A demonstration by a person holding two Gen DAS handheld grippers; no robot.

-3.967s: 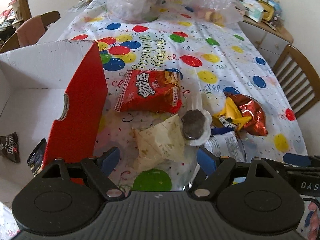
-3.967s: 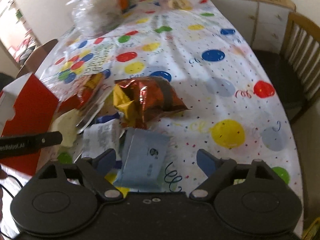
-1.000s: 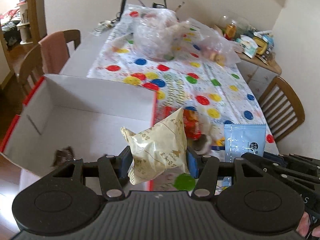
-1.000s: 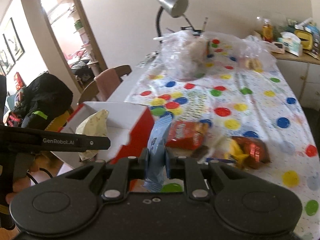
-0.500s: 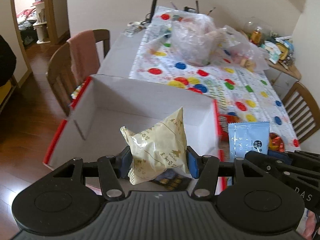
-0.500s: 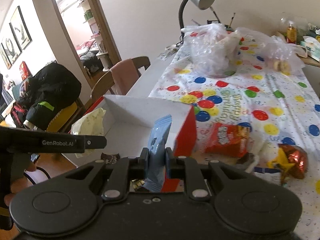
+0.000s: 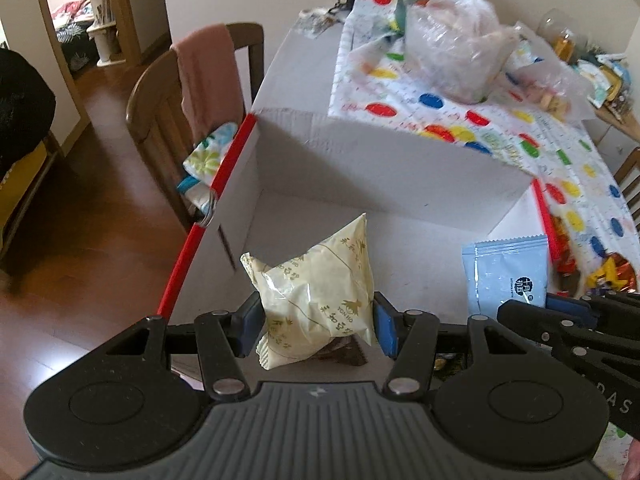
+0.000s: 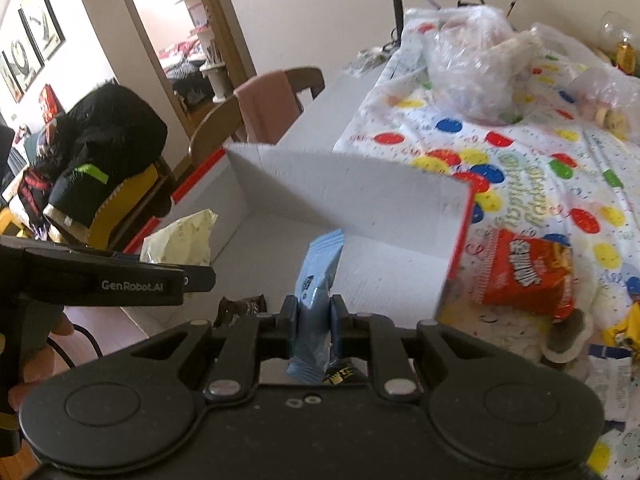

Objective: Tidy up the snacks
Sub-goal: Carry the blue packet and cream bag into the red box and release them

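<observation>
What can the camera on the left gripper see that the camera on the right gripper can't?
Only the left wrist view shows the flat front of the blue packet with its round logo, and a flowery cloth on the chair. Only the right wrist view shows the red snack bag clearly, and a black jacket. Both show the white box and the cream packet.

Cream walls, a wooden floor (image 7: pixel 80 248), a pink-draped wooden chair (image 7: pixel 192 92) beside the table (image 7: pixel 296 68), and an open doorway (image 8: pixel 180 28)
</observation>
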